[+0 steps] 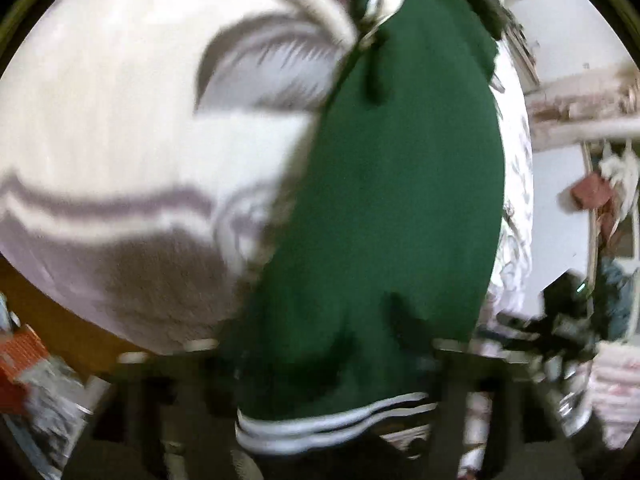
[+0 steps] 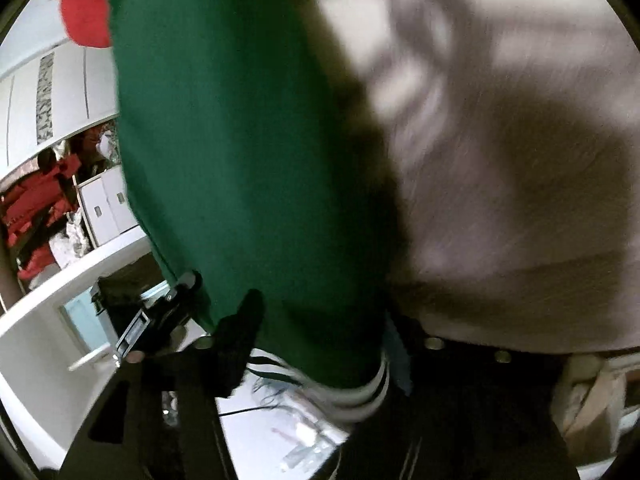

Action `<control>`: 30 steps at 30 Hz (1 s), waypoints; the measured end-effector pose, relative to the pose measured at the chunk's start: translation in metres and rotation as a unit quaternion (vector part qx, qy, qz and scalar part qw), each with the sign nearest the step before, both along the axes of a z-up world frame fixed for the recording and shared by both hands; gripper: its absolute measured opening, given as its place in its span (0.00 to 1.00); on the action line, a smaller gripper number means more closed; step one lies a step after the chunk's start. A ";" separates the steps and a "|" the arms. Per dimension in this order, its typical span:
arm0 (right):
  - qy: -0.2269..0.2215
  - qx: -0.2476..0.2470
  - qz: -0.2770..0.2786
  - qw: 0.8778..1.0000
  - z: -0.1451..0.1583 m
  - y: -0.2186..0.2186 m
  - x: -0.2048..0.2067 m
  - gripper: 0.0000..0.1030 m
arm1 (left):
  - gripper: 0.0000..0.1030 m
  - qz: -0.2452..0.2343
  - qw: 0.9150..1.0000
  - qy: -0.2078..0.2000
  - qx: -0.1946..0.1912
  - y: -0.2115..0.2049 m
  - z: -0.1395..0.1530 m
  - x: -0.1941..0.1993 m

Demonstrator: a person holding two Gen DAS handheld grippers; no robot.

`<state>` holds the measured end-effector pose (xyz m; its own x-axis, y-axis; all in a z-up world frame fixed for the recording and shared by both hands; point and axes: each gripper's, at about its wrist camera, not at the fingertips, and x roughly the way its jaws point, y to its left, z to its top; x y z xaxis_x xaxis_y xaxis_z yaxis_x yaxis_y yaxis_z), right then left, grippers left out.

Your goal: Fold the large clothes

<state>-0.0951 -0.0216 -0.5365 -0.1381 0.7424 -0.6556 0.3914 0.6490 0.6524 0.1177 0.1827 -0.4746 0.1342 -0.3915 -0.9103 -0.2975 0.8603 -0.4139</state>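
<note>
the green jacket point(image 1: 400, 200) hangs over the bed point(image 1: 100, 100) with its striped hem between both sets of fingers. whether either clamps it, i cannot tell. a weak grip could let it drop crumpled.

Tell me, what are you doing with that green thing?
A person with a gripper in each hand is folding a green jacket with a striped hem on a pale patterned bedcover. The hem lies between the left gripper fingers. The right gripper is at the hem too. The pictures are blurry.
</note>
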 end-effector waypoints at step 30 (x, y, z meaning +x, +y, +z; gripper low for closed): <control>-0.170 -0.169 -0.085 0.967 -0.002 -0.040 0.577 0.46 | 0.96 -0.042 0.994 -0.063 0.080 0.000 -0.100 0.374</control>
<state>0.4815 -0.0615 -0.5387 0.2333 0.4709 -0.8508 0.3107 0.7929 0.5241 0.4922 0.1823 -0.5746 0.2234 -0.2583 -0.9399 -0.1767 0.9375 -0.2996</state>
